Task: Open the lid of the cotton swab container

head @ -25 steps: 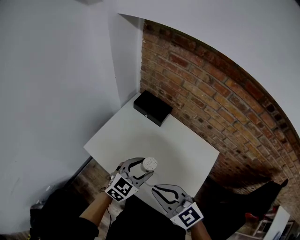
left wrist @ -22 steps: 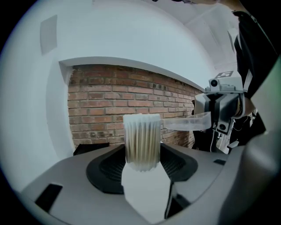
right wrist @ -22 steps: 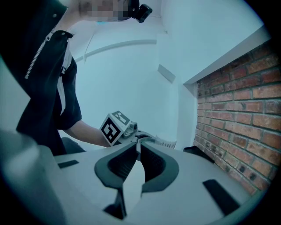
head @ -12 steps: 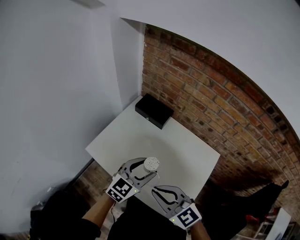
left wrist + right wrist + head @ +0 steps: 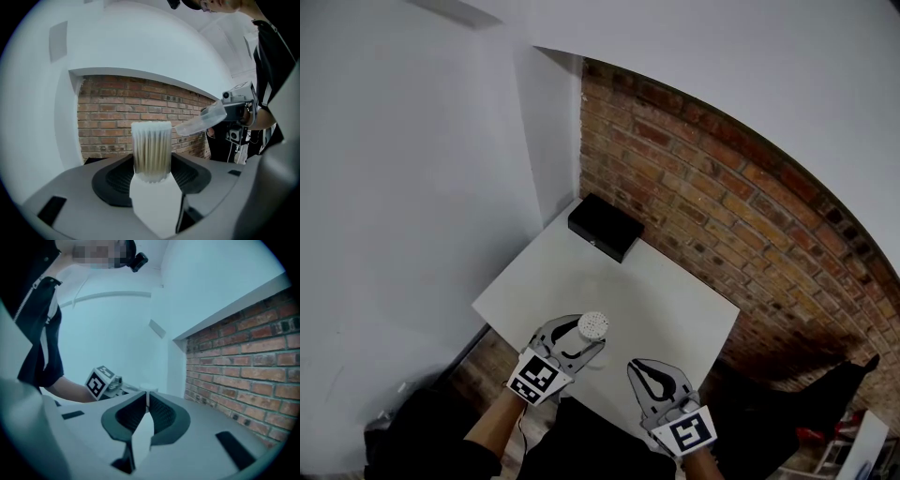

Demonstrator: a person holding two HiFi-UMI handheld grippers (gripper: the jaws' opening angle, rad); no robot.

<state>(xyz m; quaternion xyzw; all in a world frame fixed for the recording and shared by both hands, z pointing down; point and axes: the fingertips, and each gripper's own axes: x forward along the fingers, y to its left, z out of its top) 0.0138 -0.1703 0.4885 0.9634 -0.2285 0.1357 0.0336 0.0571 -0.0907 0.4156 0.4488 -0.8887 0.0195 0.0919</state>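
White square tabletop (image 5: 675, 309) in a corner, brick wall (image 5: 722, 206) behind, plain white wall (image 5: 412, 187) on the left side.

Left gripper (image 5: 586, 335): jaws part spread, clamped on the sides of the clear plastic cylinder of cotton swabs (image 5: 151, 152). It stands upright between the pads.

Right gripper (image 5: 639, 367): jaws pressed almost together, pinching a thin pale edge. The left gripper view shows this is the clear round plastic lid (image 5: 199, 123), sticking out of the right gripper's front, tilted, up and to the side of the cylinder, not touching it.

Change vs a second ago: the right gripper was close in beside the cylinder, now it sits off to the right, a clear gap between the two tools. The left gripper and cylinder have barely shifted. Lid is with the right gripper, not on the cylinder, so I judge the opening as done. What's left is at most putting the lid down.

Cylinder look: see-through wall, packed full of swabs standing on end, pale sticks, white cotton tips level at the rim, and from the head view the top reads as a white dotted disc. Nothing covers it. It's held over the near edge of the tabletop; can't tell if the base rests on it.

Further out: black rectangular box (image 5: 606, 227) at the far corner by the bricks, well apart from both tools.
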